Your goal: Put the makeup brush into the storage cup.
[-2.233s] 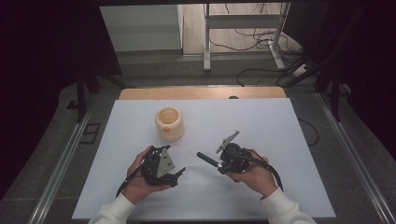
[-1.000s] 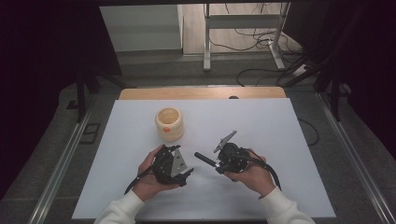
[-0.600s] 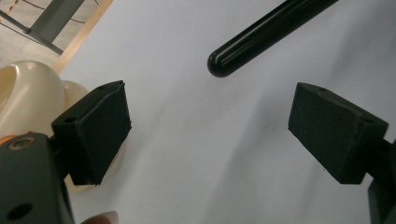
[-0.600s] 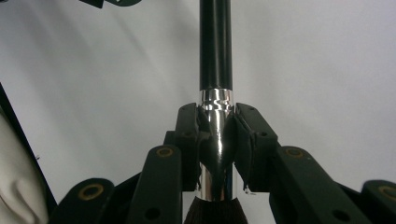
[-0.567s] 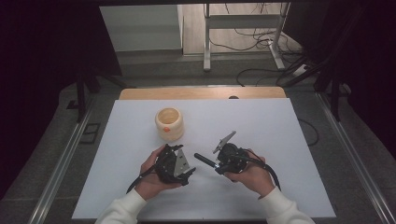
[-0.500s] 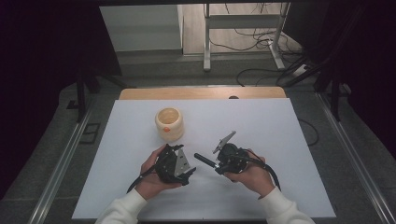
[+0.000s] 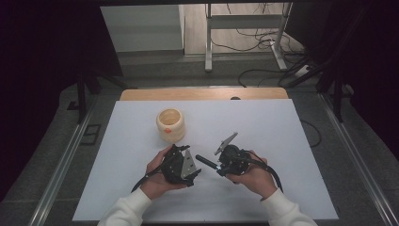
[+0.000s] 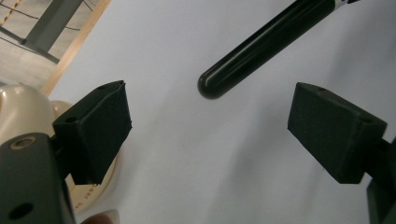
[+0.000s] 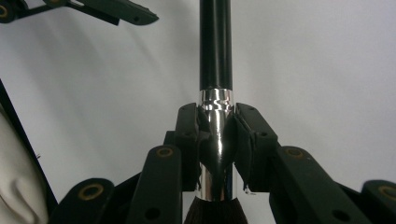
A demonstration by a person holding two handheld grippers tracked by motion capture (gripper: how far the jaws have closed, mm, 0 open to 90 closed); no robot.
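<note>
While the right gripper [image 9: 216, 140] clamps a brush [image 9: 215, 56] by its shiny metal ferrule, the black handle runs straight out ahead of the jaws – long axis level over the white table [image 7: 282, 132], rounded end aimed at the left gripper [image 7: 188, 165]. That gripper's jaws stand wide apart, holding nothing, with the handle tip [image 8: 210, 86] near them but not touching. A cream jar [image 7: 170, 124] stands upright on the table beyond the left hand [image 7: 157, 176].

Illegible dark lettering on cream cup [image 8: 91, 193]; no readable text.
</note>
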